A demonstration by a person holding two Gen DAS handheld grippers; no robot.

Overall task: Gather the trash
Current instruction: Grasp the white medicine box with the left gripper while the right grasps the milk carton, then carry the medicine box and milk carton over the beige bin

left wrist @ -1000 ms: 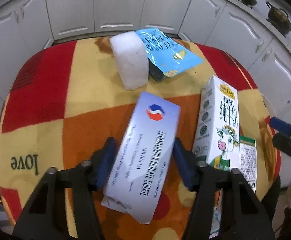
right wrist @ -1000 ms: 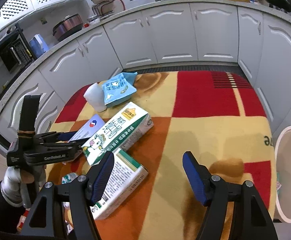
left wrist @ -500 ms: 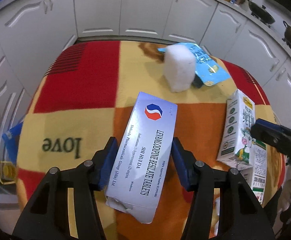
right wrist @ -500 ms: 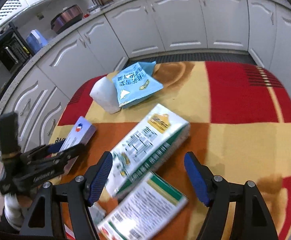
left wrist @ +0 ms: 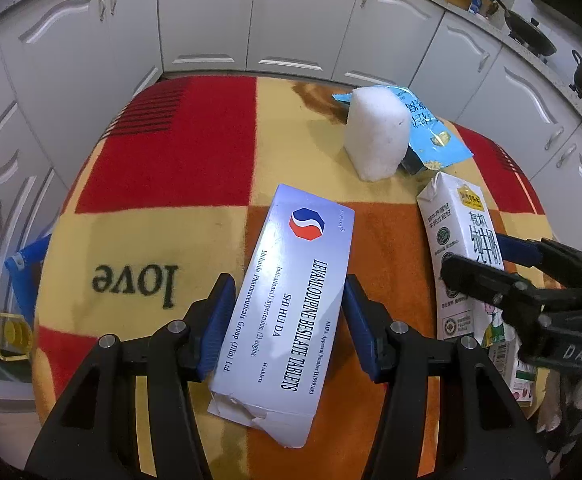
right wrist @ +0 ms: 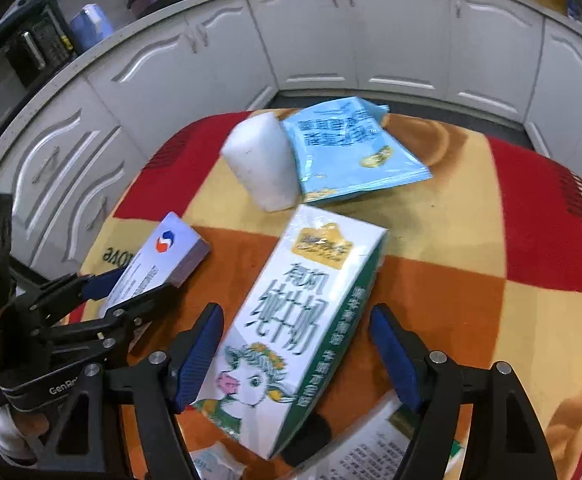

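Observation:
A pale lilac tablet box [left wrist: 291,300] sits between the blue pads of my left gripper [left wrist: 287,292], which is shut on it just above the patterned tablecloth [left wrist: 171,160]. The right wrist view shows the same box [right wrist: 159,256] tilted in the left gripper [right wrist: 131,292]. A white and green milk carton [right wrist: 303,308] lies on the cloth. My right gripper [right wrist: 295,320] straddles its lower half, open, with a gap at each pad. In the left wrist view the carton [left wrist: 463,240] lies at the right with the right gripper [left wrist: 487,258] over it.
A white foam block [right wrist: 263,160] stands at the far side, with a blue pouch [right wrist: 351,148] leaning behind it. A second carton [right wrist: 371,448] and a small packet [right wrist: 215,460] lie near the front edge. White cabinets [right wrist: 391,40] ring the small round table.
My right gripper has swung left and down from bare cloth to straddle the milk carton. The left gripper has shifted sideways, still holding the tablet box.

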